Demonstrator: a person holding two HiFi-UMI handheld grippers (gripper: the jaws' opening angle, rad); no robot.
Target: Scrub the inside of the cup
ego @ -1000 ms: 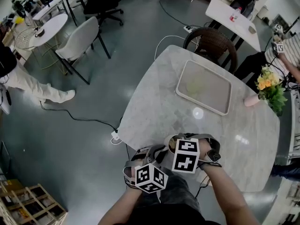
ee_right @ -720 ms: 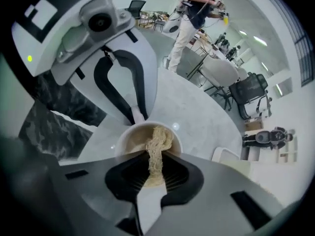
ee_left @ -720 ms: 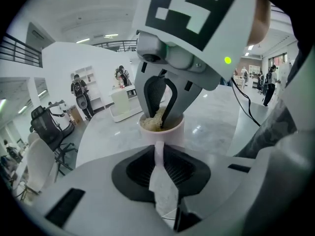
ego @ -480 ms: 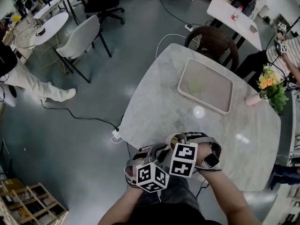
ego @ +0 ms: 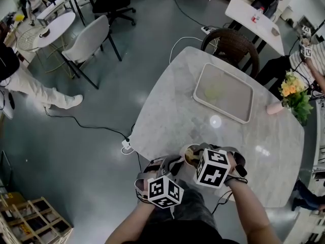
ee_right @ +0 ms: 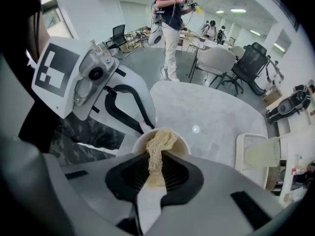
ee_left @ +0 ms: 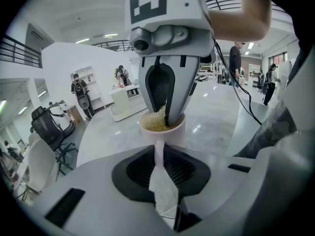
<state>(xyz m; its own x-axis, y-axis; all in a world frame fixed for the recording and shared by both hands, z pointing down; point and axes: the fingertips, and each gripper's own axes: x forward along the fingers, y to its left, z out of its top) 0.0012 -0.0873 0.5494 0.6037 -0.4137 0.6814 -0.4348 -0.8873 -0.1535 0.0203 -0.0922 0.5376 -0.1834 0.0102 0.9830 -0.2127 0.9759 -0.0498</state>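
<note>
Close to the table (ego: 167,121) edge, left tongs (ee_left: 158,154) clamp the cup (ee_left: 172,132) by its handle. Right tongs (ee_right: 155,168) pinch a scrubber (ee_right: 158,141) inside it; the tray (ego: 233,99) sits well apart.

In the head view most of the cup (ego: 190,155) is covered by the right gripper (ee_right: 155,168); only a rim arc is left showing at its 10 o'clock. The cup's inner floor is concealed by the scrubber (ee_right: 158,144). A person (ego: 30,88) is cropped at 9 o'clock.

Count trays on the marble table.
1: a beige rectangular tray on the far side of the white marble table, near the brown wicker chair. No other seems hidden.
</note>
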